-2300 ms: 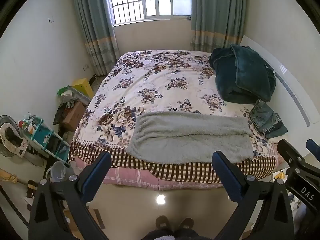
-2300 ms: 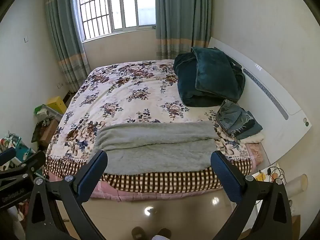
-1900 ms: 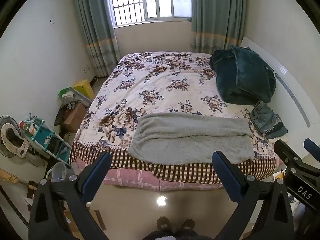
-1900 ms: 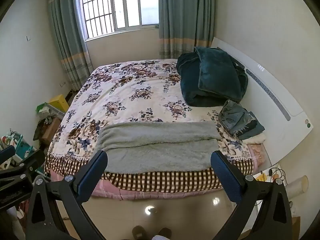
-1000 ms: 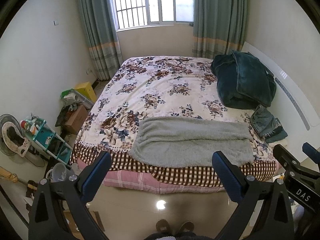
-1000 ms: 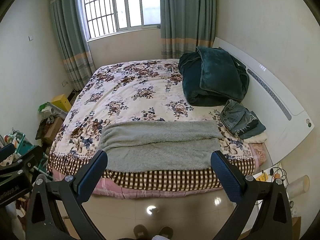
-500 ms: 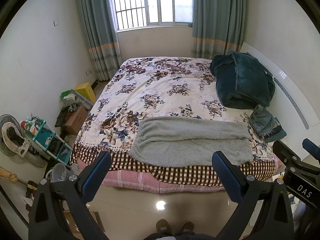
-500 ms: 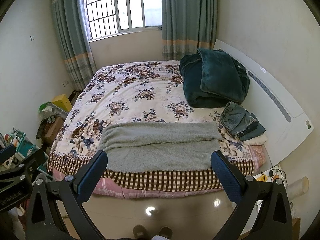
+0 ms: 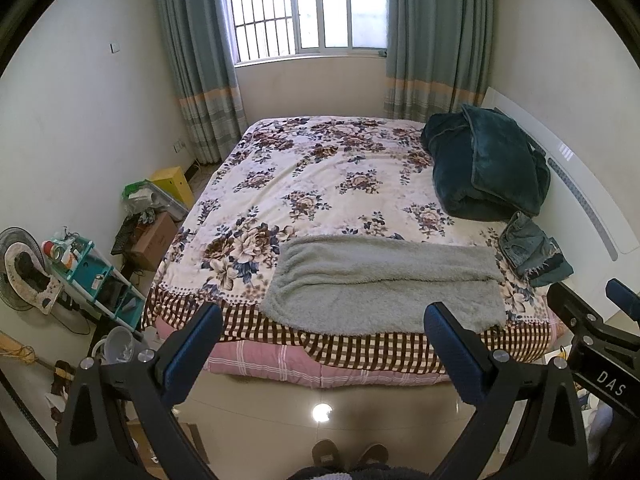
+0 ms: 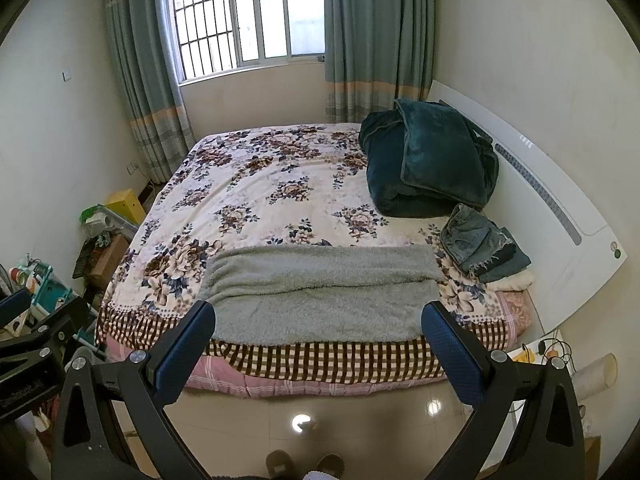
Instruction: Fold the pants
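Grey fleece pants lie flat along the near edge of a floral bed, folded lengthwise, one leg over the other. They also show in the right wrist view. My left gripper is open and empty, held well back from the bed above the floor. My right gripper is open and empty too, at about the same distance. The right gripper's body shows at the right edge of the left wrist view.
A dark green blanket is piled at the bed's right, by the white headboard. Folded jeans lie beside it. Boxes, a teal shelf and a fan crowd the floor at left. A glossy tiled floor lies before the bed.
Both grippers have drawn back and risen slightly, so the bed sits a little lower and farther in both views. The pants have not moved. Both grippers stay open.
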### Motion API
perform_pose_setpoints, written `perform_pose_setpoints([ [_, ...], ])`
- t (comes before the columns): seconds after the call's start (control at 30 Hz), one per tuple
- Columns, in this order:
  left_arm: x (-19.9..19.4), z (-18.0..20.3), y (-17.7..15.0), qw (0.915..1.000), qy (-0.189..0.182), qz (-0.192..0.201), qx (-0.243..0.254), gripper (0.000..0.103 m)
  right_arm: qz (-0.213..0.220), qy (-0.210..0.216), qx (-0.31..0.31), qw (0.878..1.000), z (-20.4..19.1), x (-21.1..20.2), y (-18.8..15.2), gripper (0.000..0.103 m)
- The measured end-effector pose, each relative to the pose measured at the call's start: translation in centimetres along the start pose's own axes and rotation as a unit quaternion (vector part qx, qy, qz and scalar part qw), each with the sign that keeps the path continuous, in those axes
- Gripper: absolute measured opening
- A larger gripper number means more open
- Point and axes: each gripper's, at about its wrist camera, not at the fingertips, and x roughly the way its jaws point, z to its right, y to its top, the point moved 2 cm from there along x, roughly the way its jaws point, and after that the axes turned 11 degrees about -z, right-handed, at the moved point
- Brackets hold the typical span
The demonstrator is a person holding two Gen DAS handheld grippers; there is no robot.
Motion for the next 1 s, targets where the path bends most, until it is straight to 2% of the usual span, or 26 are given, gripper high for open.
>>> perform_pose_setpoints([
  [0.67,-0.1,0.0,-0.1,1.0,0.001,0.0,-0.002,0.103,-0.005,0.004,-0.004,1.0,0.1,-0.5,-0.2,0.103],
  [0.83,0.0,1.9,0.6,0.9998,0.012,-0.003,-0.014,0.103,-0.014,0.012,-0.002,1.0,2.0,-0.1,-0.2,0.103],
  [1.0,2.4,3.1,1.6,0.9987,0.039,0.001,-0.033,0.103,-0.026,0.007,0.0,1.0,3.7,2.8,0.9,0.103],
])
